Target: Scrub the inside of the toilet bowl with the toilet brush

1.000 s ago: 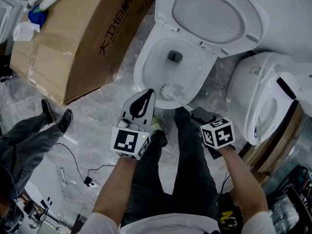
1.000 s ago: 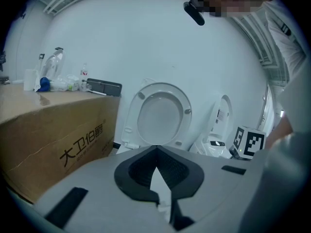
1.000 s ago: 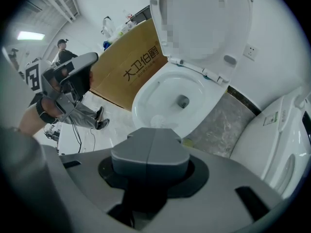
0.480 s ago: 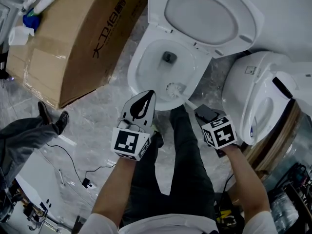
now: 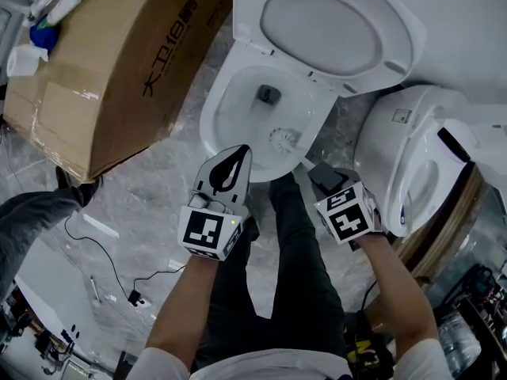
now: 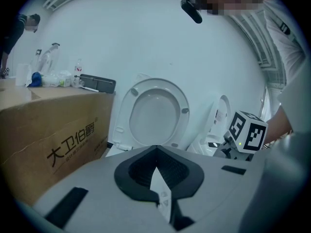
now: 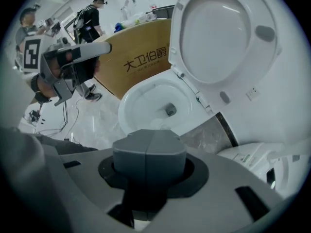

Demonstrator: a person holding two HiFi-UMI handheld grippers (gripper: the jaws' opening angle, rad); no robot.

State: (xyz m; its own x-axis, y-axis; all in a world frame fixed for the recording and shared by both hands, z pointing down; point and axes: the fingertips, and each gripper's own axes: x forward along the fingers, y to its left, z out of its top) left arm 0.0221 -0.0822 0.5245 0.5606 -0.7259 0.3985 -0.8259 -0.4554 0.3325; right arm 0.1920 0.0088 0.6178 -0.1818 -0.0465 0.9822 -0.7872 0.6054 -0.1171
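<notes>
1. The brush (image 5: 283,139) has a round head of white bristles on a thin white handle. The head lies inside the bowl (image 5: 215,109), low against its front wall.
2. The right gripper (image 5: 319,177) is clenched on the handle, just outside the bowl's front edge.
3. The left gripper (image 5: 238,155) hovers by the front rim, jaws pressed together on nothing.
4. The lid (image 5: 333,26) stands raised.
</notes>
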